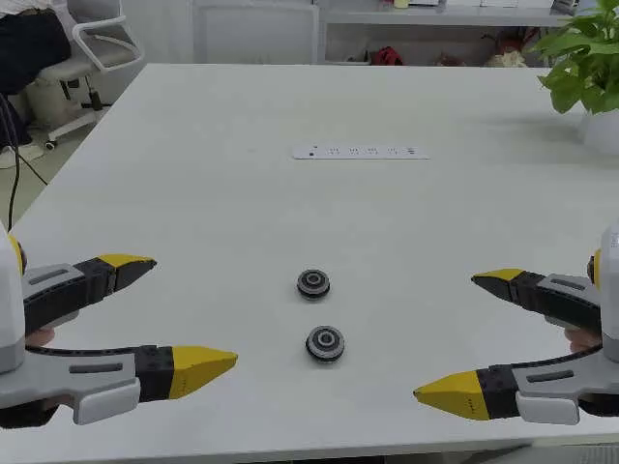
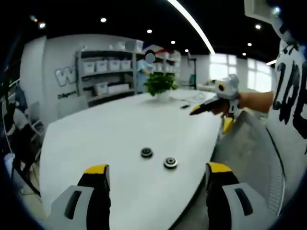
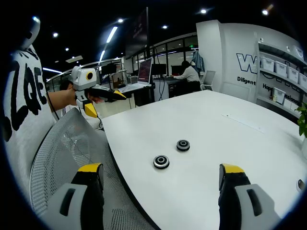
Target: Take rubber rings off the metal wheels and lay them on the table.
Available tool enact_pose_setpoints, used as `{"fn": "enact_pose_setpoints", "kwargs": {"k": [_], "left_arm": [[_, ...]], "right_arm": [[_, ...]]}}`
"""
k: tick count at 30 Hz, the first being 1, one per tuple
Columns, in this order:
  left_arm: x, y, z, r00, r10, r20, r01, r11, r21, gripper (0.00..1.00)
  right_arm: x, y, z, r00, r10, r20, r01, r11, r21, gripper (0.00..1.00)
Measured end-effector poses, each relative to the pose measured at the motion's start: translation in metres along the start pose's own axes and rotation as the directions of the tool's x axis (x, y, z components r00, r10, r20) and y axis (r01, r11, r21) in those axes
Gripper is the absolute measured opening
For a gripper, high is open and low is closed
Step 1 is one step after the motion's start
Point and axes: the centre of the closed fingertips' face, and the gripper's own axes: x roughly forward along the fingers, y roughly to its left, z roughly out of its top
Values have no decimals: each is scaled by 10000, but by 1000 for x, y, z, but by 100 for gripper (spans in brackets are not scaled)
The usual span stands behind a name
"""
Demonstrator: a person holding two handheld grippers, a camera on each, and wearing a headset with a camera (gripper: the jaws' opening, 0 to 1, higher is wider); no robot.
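Two small metal wheels with black rubber rings lie flat on the white table (image 1: 242,174): the nearer wheel (image 1: 325,343) (image 2: 170,163) (image 3: 161,162) and the farther wheel (image 1: 313,283) (image 2: 147,153) (image 3: 183,145). My left gripper (image 1: 189,314) (image 2: 157,175) (image 3: 114,96) hovers open at the table's near left, well left of both wheels, with nothing between its yellow-tipped fingers. My right gripper (image 1: 450,333) (image 3: 160,175) (image 2: 211,116) hovers open at the near right, equally apart from them and holding nothing.
A white power strip (image 1: 360,152) lies flat behind the wheels, mid-table. A potted plant (image 1: 585,68) stands at the far right corner. An office chair (image 1: 92,43) is beyond the far left corner. A mesh chair back (image 3: 72,148) sits close to the near table edge.
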Motion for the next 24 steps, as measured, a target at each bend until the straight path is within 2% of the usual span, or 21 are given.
{"fn": "enact_pose_setpoints", "kwargs": {"k": [9, 18, 24], "left_arm": [[3, -3, 0, 9999, -117, -49, 117, 9999, 46, 83], [0, -3, -4, 9999, -110, -101, 109, 9999, -24, 83], [-1, -2, -5, 9999, -97, -100, 96, 9999, -113, 83]], "right_arm": [[-2, -2, 0, 9999, -37, 144, 37, 10000, 53, 96], [1, 4, -4, 9999, 129, 103, -130, 9998, 142, 93], [2, 3, -2, 9998, 107, 169, -108, 9999, 103, 92]]}}
